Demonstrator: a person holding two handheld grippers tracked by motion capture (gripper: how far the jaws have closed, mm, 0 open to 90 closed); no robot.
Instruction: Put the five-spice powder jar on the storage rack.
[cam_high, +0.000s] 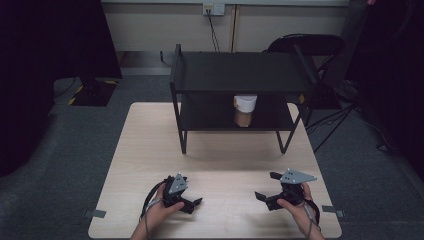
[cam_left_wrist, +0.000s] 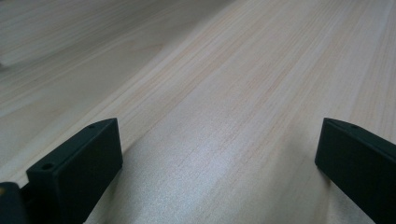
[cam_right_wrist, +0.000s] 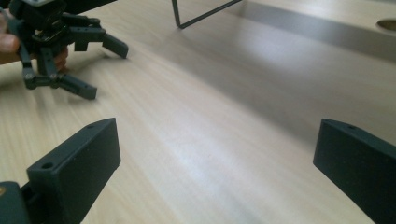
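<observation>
Both grippers, left (cam_high: 192, 200) and right (cam_high: 267, 189), sat open near tabletop's (cam_high: 150, 150) front edge; jar (cam_high: 244, 111) on shelf (cam_high: 240, 75) looked light, rigid; grip mid-body.

Pale, smooth wood-grain table (cam_left_wrist: 224, 93); matt black metal shelf rack (cam_high: 235, 72); matt black plastic jaws

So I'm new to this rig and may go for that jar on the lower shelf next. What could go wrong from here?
1. The jar sits under the rack's top shelf, so a gripper coming in high may hit that shelf.
2. The jar stands near the lower shelf's front edge; a nudge might tip it onto the table.
3. The left gripper and right gripper, both open, could collide if they reach together.
</observation>
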